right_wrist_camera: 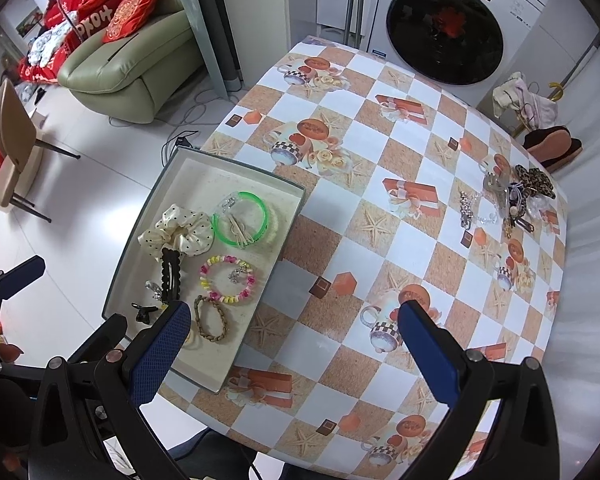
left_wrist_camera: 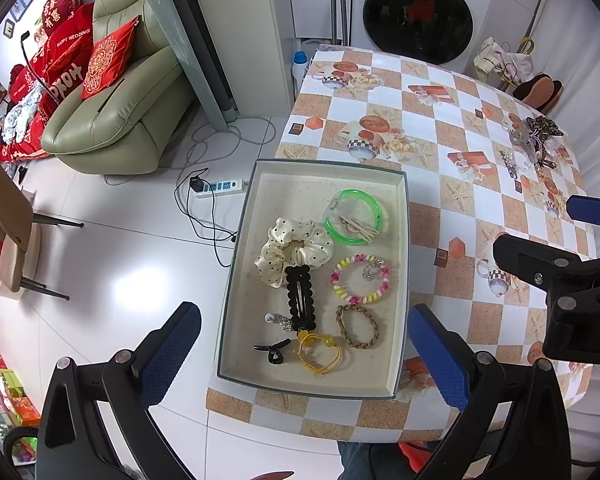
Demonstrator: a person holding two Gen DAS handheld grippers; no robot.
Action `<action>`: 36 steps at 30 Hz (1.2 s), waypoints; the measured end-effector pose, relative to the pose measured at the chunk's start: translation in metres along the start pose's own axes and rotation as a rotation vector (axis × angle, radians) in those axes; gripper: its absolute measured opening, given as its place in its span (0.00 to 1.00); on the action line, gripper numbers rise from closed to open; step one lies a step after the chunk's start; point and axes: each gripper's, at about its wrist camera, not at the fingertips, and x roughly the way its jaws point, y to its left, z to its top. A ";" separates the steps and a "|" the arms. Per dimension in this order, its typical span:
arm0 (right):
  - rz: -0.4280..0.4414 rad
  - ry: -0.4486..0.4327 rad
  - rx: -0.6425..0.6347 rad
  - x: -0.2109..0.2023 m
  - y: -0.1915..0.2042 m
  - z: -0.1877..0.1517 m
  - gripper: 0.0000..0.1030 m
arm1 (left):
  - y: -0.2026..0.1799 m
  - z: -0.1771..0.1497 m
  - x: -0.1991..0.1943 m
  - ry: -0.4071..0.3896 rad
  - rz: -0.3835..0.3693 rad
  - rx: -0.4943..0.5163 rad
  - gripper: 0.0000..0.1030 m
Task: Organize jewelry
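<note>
A shallow grey box sits at the table's left edge. In it lie a cream dotted scrunchie, a green bangle, a beaded bracelet, a brown braided bracelet, a black hair clip and a yellow hair tie. A pile of loose jewelry with a leopard scrunchie lies at the table's far right. My left gripper is open and empty above the box's near end. My right gripper is open and empty above the table, right of the box.
The table has a checkered patterned cloth. A washing machine stands behind it. A green sofa, a chair and a power strip with cables are on the floor to the left.
</note>
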 end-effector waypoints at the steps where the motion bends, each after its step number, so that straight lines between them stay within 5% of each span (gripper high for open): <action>1: 0.001 0.001 -0.001 0.001 0.001 -0.001 1.00 | 0.000 0.001 0.000 0.000 0.000 0.000 1.00; 36: 0.003 0.009 -0.001 0.004 0.001 0.004 1.00 | 0.002 -0.001 0.008 0.015 0.004 0.007 1.00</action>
